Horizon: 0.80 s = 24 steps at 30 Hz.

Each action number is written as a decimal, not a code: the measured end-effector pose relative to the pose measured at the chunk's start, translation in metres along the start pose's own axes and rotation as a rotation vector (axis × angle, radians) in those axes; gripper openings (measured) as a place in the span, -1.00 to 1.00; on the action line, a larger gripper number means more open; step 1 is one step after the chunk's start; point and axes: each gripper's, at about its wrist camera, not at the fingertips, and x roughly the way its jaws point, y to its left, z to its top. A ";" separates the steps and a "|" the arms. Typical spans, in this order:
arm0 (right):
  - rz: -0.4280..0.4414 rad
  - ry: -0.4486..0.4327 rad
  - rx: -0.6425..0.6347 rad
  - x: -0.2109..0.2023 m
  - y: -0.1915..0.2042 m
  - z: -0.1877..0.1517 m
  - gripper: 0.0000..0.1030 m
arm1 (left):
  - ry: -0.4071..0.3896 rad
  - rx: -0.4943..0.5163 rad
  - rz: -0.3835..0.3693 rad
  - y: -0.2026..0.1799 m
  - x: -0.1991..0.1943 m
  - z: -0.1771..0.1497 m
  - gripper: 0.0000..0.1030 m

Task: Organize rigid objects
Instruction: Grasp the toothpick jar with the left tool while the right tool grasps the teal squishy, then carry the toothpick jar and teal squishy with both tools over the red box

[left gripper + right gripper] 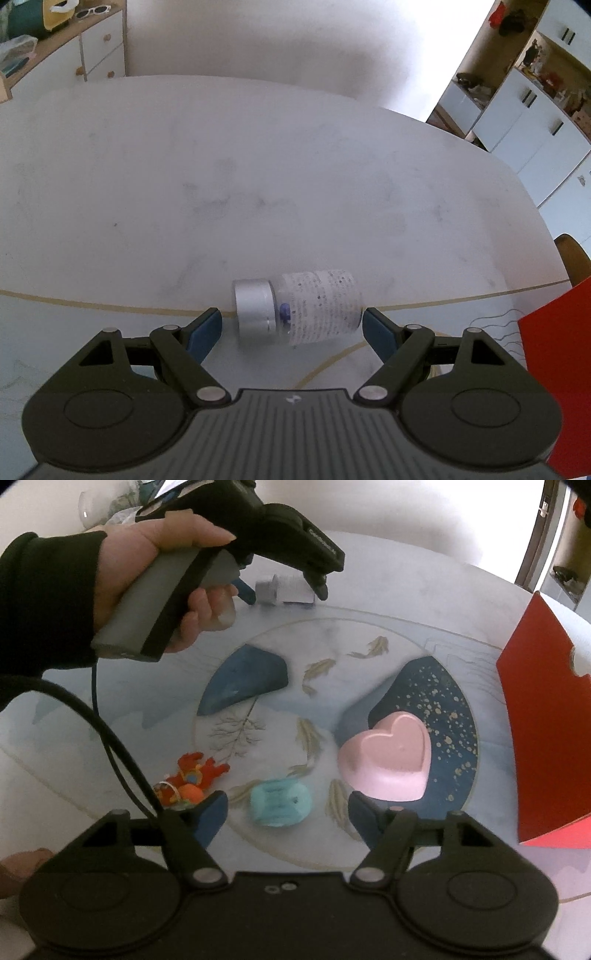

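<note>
Between my left gripper's (291,326) wide-open, empty fingers lies a jar (299,312) on its side, mid-table (147,184). Looks light, rigid, slick; I'd pinch cap and base.

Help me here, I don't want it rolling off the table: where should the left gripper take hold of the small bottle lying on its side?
Grip the bottle end to end: one of the fingers on the silver cap's flat top, the other on the flat base. It lies crosswise between the open left gripper, so come straight forward and close. Flat ends probably hold better than the round, labelled wall.
</note>
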 end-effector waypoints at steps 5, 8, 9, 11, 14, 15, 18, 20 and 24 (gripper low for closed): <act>0.007 0.007 -0.010 0.003 0.001 0.001 -0.06 | -0.004 0.002 -0.013 0.002 0.001 -0.002 0.60; 0.006 0.010 -0.018 0.004 0.002 0.001 -0.23 | -0.011 0.001 -0.013 0.007 -0.002 -0.003 0.45; 0.007 0.012 -0.019 0.005 0.002 0.001 -0.24 | -0.010 0.000 -0.013 0.007 0.000 -0.004 0.45; 0.000 0.012 -0.020 0.006 0.003 0.002 -0.27 | -0.010 0.002 -0.017 0.009 -0.001 -0.005 0.45; 0.002 0.006 -0.021 0.005 0.003 0.001 -0.27 | -0.016 0.003 -0.020 0.011 -0.003 -0.006 0.45; 0.003 0.004 -0.021 0.004 0.003 0.001 -0.27 | -0.019 0.008 -0.021 0.011 -0.003 -0.007 0.45; 0.002 -0.009 -0.011 0.001 0.001 0.000 -0.27 | -0.023 0.018 -0.022 0.013 -0.005 -0.009 0.44; -0.003 -0.018 0.000 -0.002 -0.001 -0.001 -0.27 | -0.021 0.020 -0.022 0.014 -0.007 -0.009 0.44; -0.001 -0.033 0.031 -0.010 -0.010 -0.001 -0.27 | -0.022 0.028 -0.025 0.013 -0.011 -0.011 0.44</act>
